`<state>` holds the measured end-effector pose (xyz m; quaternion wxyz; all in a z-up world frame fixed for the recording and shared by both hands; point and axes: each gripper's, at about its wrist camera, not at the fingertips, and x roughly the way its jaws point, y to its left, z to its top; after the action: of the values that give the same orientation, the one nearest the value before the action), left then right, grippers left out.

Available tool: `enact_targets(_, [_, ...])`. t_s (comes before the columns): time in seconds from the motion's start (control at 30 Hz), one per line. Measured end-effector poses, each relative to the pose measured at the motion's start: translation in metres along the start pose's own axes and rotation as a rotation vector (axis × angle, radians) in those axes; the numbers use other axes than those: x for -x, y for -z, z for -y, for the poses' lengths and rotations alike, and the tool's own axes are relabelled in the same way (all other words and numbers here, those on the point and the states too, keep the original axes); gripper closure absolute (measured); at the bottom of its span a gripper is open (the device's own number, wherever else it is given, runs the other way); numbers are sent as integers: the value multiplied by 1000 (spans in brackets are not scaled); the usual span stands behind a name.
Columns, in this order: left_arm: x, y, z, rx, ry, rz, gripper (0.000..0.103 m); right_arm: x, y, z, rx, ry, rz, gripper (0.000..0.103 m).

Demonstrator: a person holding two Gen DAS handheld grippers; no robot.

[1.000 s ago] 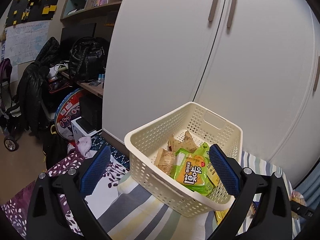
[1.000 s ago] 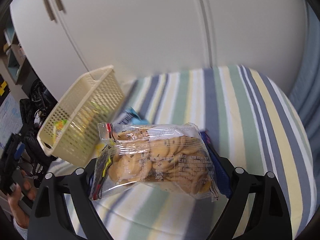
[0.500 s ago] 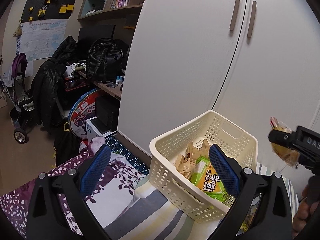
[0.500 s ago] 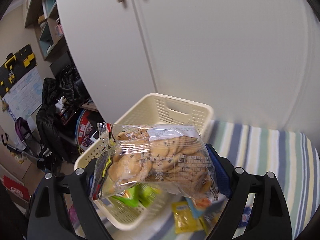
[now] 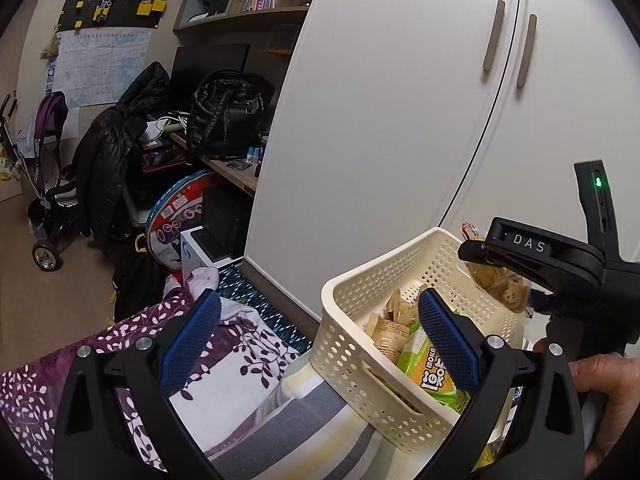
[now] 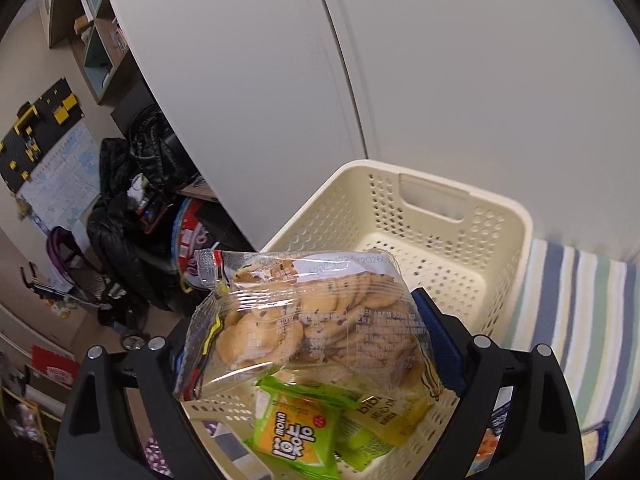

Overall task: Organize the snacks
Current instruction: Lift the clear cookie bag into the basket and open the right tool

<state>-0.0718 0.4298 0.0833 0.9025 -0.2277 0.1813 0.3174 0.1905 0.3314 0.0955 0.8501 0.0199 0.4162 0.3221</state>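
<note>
A cream perforated basket [image 6: 452, 216] [image 5: 344, 328] sits on the striped bedding. Inside lie a green and orange snack pack [image 6: 298, 436] [image 5: 430, 372], a yellow packet [image 6: 390, 414] and brown wrapped snacks [image 5: 386, 330]. My right gripper [image 6: 316, 332] is shut on a clear bag of chocolate chip cookies [image 6: 312, 320] and holds it over the near half of the basket. In the left wrist view that bag [image 5: 500, 286] hangs under the right gripper above the basket's far side. My left gripper [image 5: 320, 340] is open and holds nothing, its right finger over the basket's near edge.
White wardrobe doors [image 5: 400, 100] rise right behind the basket. Loose snack packets [image 6: 596, 440] lie on the striped blanket [image 6: 576, 320] to the right. A floral purple cover [image 5: 224, 364], a cluttered desk with a black bag [image 5: 224, 116] and a stroller [image 5: 44, 184] stand to the left.
My right gripper has carried the cookie bag from over the bed to above the basket. The left gripper has drifted left, so the basket now sits further right in its view.
</note>
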Motion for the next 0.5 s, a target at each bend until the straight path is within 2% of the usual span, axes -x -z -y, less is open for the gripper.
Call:
enact_targets(0.17, [2, -1, -2, 18, 12, 2, 3, -4, 2, 5, -25, -23, -4, 13])
enact_targets(0.23, [2, 0, -1, 19, 13, 5, 3, -5, 1, 5, -32, -41, -9, 9])
enact_targets(0.5, [1, 1, -3, 29, 15, 0, 3, -2, -2, -3, -30, -33, -5, 8])
